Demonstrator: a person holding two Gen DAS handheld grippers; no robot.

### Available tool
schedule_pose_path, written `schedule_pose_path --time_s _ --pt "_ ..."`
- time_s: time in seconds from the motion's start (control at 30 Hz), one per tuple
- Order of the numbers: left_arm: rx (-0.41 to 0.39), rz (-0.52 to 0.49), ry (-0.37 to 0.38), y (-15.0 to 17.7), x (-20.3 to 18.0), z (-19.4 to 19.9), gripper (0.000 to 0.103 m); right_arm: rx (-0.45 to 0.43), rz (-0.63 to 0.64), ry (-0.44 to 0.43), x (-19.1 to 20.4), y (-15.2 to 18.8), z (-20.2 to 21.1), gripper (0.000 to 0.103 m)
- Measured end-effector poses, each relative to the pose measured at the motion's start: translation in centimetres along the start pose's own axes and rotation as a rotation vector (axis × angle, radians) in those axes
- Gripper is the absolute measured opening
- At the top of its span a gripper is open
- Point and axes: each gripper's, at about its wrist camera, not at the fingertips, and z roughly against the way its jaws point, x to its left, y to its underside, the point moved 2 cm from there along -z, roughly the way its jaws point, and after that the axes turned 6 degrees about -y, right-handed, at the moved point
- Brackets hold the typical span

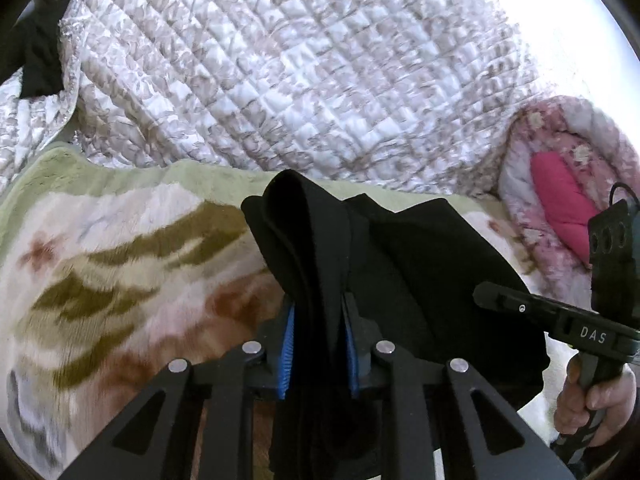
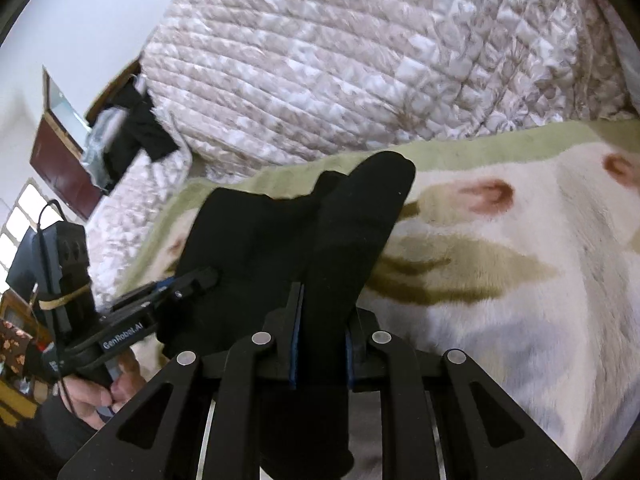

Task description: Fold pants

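Pants [image 1: 420,264], black, are held bunched above the plush blanket [image 1: 120,264] on the bed, a thick fold pinched in each claw. The left claw [image 1: 318,344] is closed on a gathered edge; the right claw [image 2: 322,344] is likewise clamped on fabric. A carrying or laying-out step is judged to be in hand; next, the cloth would need to be spread flat on the blanket. Open room is seen across the blanket, bounded behind by the heaped quilted bedspread [image 1: 300,72] and, to the right, by a pink quilt [image 1: 560,208].
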Motion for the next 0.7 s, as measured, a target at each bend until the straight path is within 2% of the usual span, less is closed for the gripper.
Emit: schedule_pose_path --time_s 0.07,0.1,0.13,0.2,0.43,0.67,0.7 --pt "0.055 0.001 -0.031 0.5 0.6 -2.3 0.027 0.064 -0.022 0.087 -1.8 0.8 -1.6 0.021" --pt "0.080 0.005 -0.061 1.0 0.9 -3.2 0.030 0.075 -0.027 0.103 -2.5 1.3 -1.8 0.027" --pt "0.079 0.011 -0.082 1.5 1.3 -3.6 0.036 0.065 -0.030 0.098 -2.8 1.6 -1.6 0.034" --pt "0.061 0.032 -0.062 2.0 1.9 -3.4 0.039 0.038 -0.041 0.098 -3.2 2.2 -0.8 0.038" --pt "0.045 0.014 -0.116 2.0 1.4 -2.6 0.039 -0.012 0.055 0.195 -1.0 1.8 1.2 0.038" --pt "-0.019 -0.008 -0.168 1.1 0.9 0.6 0.039 -0.065 0.180 0.216 3.0 2.0 1.8 0.038" --pt "-0.034 -0.010 -0.167 1.0 0.7 1.3 0.039 -0.062 0.197 0.216 3.5 2.3 1.7 0.034"
